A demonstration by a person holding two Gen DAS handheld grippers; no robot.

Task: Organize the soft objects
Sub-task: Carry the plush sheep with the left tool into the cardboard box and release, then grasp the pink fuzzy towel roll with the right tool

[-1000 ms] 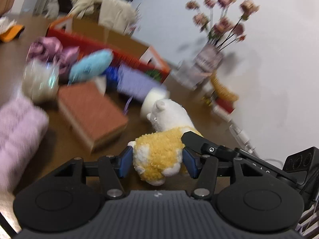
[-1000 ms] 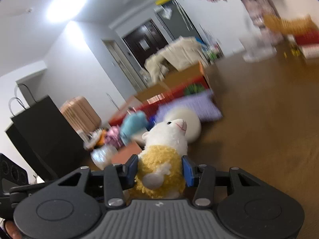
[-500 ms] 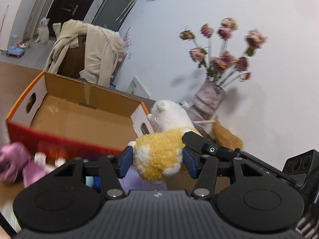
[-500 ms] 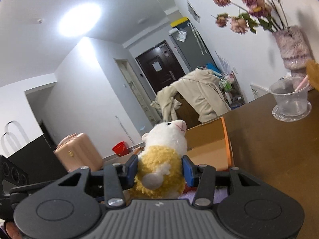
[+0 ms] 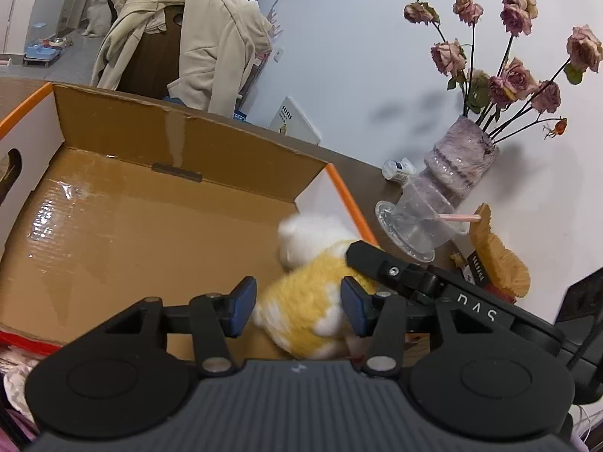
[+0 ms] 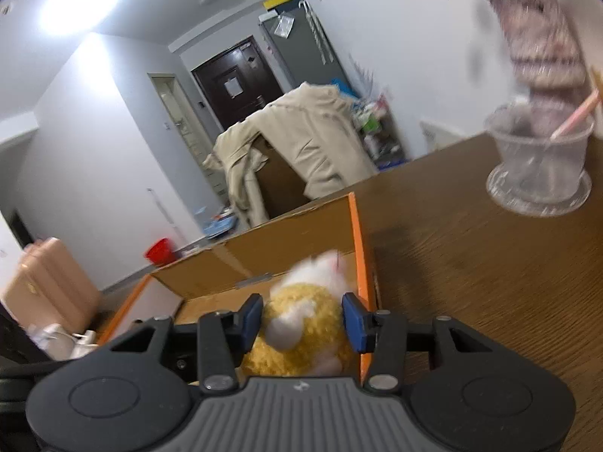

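Pinching a plush lamb (image 5: 312,286) from both sides with the left gripper (image 5: 297,297), blue pads pressed into the yellow fleece of the body. Gripping the same toy with the right gripper (image 6: 301,316) as well, its pads dug in at either flank, one black finger of it laid across the lamb's shoulder in the left wrist view. Holding the lamb inside the open cardboard box (image 5: 169,132), at the right-hand end, just beside the orange-edged end wall; cannot tell whether it touches the box floor. White head blurred in both views, pointing away from the cameras toward the far corner. Otherwise showing only bare brown board on the box floor, with a strip of glossy tape along it. Resting the box on a dark wooden table (image 6: 490,282). Further right on that table, near the wall: a clear plastic cup (image 5: 422,226) with a pink straw (image 5: 452,217), and behind it a glass vase (image 5: 459,158) of dried roses (image 5: 508,75). Beyond the box, a beige coat (image 5: 211,37) draped over a chair, and a white dog (image 5: 98,11) sitting far back on the floor. Off to the left in the right wrist view, a pink suitcase (image 6: 49,286) and a red bucket (image 6: 160,250).
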